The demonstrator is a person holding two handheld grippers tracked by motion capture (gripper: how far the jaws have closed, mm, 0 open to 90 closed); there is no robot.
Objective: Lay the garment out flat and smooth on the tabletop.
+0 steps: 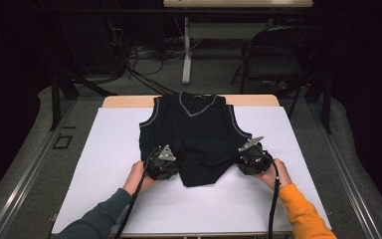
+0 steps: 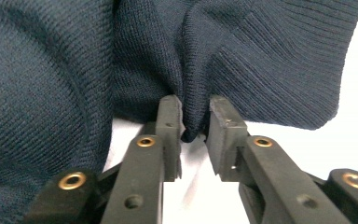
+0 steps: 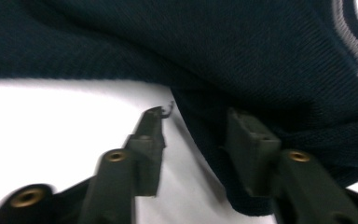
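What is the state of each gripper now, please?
Left gripper: closed on a fold of the dark vest.
Right gripper: open, vest edge between the jaws, not pinched.

Overhead light fell brightly on the white rectangular table cover (image 1: 129,149) while the surrounding room stayed dim, the dark navy knitted sleeveless vest (image 1: 194,134) lost detail in the high view, and the right gripper view was motion-blurred and overexposed on the white.

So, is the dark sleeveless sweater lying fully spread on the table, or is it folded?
Partly folded. The sweater has its neck and armholes spread flat, but its bottom part is bunched narrow and uneven between the two claws.
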